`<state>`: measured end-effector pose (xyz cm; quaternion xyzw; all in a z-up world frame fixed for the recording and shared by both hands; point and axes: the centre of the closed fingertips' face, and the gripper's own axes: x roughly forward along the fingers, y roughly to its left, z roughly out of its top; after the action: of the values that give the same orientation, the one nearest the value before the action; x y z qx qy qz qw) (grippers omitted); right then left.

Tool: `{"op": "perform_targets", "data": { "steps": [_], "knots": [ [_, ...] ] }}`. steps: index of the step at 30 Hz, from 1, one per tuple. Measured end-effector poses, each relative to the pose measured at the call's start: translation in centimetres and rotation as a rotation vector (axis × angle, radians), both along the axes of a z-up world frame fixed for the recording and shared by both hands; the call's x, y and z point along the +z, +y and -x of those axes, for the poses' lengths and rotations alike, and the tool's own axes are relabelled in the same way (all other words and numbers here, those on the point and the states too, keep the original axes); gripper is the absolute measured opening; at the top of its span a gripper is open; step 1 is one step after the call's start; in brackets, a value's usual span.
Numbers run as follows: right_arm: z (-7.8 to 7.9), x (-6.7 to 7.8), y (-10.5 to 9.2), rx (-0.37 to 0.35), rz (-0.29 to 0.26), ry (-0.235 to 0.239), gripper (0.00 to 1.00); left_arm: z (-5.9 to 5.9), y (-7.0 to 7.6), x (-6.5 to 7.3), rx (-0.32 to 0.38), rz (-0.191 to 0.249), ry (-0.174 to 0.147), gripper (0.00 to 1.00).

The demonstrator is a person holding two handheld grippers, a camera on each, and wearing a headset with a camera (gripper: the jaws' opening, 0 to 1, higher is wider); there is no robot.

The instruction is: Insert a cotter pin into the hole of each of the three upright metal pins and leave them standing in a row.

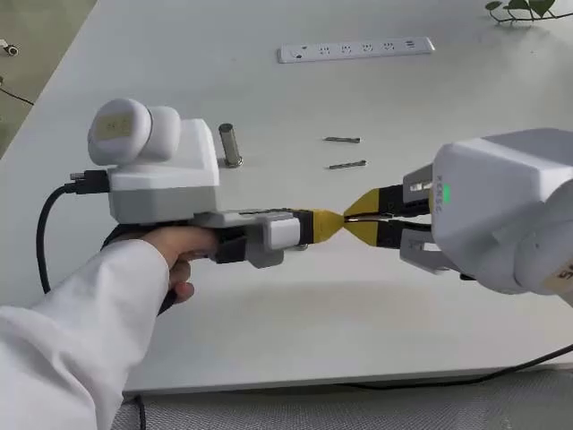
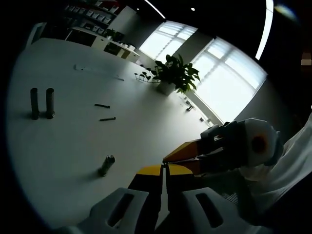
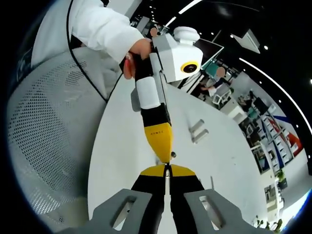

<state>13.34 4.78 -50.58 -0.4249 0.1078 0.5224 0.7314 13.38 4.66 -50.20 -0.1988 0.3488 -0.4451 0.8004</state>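
Note:
My left gripper (image 1: 333,219) reaches in from the left and my right gripper (image 1: 351,219) from the right. Both have their yellow jaws shut, and they meet tip to tip above the table. In the right gripper view a tiny dark bit sits at the left gripper's tip (image 3: 172,155); I cannot tell what it is or which gripper holds it. Two cotter pins (image 1: 342,140) (image 1: 347,165) lie on the table beyond the tips. One upright metal pin (image 1: 230,144) stands behind the left gripper. The left gripper view shows two upright pins (image 2: 34,103) (image 2: 49,102) side by side and a third pin (image 2: 106,165) closer.
A white power strip (image 1: 356,49) lies at the far side of the white table (image 1: 295,322). A black cable (image 1: 43,237) trails from the left gripper off the near edge. Plant leaves (image 1: 524,9) show at the far right corner.

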Motion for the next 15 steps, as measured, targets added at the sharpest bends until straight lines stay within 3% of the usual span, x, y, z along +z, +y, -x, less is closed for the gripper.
{"op": "perform_targets", "data": {
  "steps": [5, 15],
  "knots": [
    [0.13, -0.08, -0.06, 0.016, 0.004, 0.0, 0.0, 0.16, -0.08, -0.13, 0.008, 0.002, 0.034, 0.0],
    [0.41, -0.03, -0.01, 0.037, -0.013, -0.003, 0.0, 0.74, -0.2, -0.25, -0.019, -0.015, 0.026, 0.0]
  ]
}}
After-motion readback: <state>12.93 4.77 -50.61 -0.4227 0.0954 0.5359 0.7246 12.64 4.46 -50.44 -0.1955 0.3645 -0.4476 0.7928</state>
